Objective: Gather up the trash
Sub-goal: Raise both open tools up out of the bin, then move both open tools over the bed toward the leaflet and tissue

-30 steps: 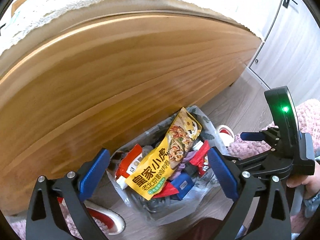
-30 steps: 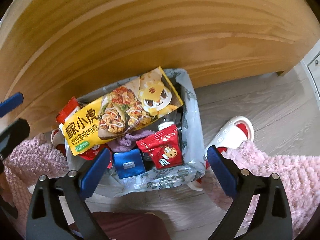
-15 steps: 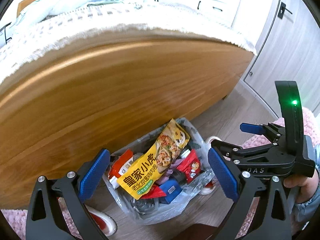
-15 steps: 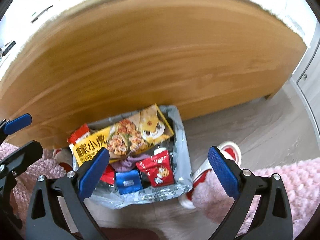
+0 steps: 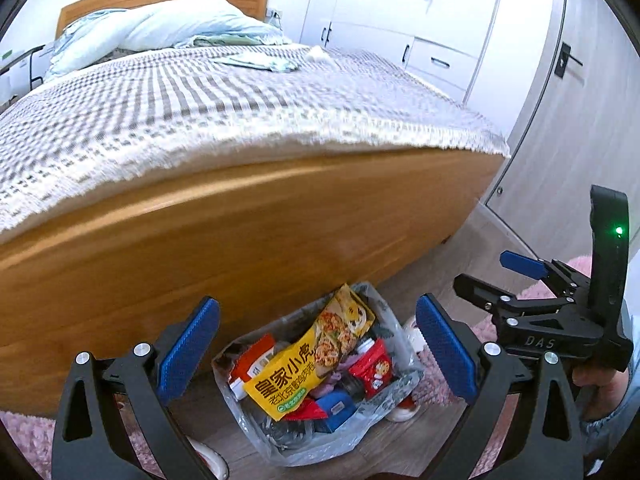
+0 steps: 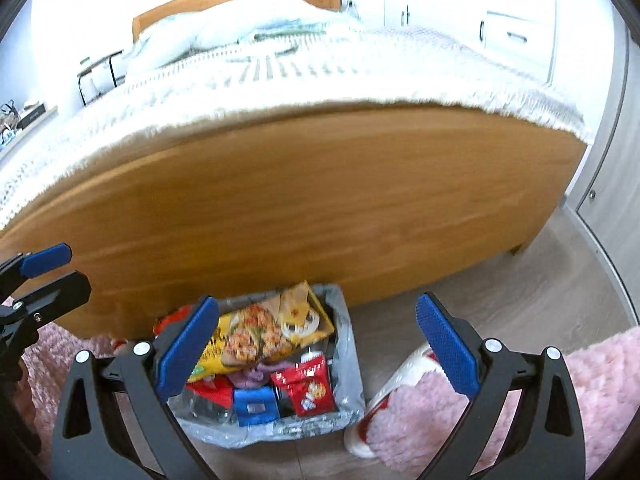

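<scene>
Plastic-lined trash bin [image 5: 320, 380] sits on the floor against the bed frame [image 5: 240, 232], overfilled. I hold left gripper [image 5: 316, 344] and right gripper [image 6: 316, 344] wide, empty. Risk: the yellow wrapper [image 5: 308, 356] could slide off if bumped.

We are in a home bedroom: a wooden-framed bed [image 5: 240, 216] under a checked bedspread [image 5: 192, 96]; pillows [image 5: 168, 28] at its head; white wardrobes [image 5: 420, 12] beyond it.
</scene>
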Motion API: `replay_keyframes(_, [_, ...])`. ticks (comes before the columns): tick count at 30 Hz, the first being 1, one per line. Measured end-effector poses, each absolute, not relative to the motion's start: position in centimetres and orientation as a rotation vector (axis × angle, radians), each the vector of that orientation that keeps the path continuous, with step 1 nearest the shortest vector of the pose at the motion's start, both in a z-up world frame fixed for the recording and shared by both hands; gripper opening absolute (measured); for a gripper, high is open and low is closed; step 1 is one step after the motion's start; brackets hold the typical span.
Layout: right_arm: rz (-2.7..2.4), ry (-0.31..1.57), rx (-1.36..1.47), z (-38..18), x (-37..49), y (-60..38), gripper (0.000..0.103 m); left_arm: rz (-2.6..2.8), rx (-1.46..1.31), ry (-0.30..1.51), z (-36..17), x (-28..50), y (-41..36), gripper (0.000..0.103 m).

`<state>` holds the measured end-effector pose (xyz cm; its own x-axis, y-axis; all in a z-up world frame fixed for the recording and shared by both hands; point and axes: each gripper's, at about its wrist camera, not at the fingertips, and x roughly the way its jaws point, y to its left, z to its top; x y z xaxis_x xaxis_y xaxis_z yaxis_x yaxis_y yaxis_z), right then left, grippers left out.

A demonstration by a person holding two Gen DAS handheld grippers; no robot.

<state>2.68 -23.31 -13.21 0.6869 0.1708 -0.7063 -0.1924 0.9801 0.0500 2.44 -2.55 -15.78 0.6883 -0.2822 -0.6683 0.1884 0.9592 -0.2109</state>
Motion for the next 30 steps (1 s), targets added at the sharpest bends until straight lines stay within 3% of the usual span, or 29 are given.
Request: replay_keyframes(30, [0.124, 0.460, -0.015, -1.5, 8.3, -25.8, 0.095, -0.247, -0.194, 0.515, -5.4, 7.3, 1.3, 0.095])
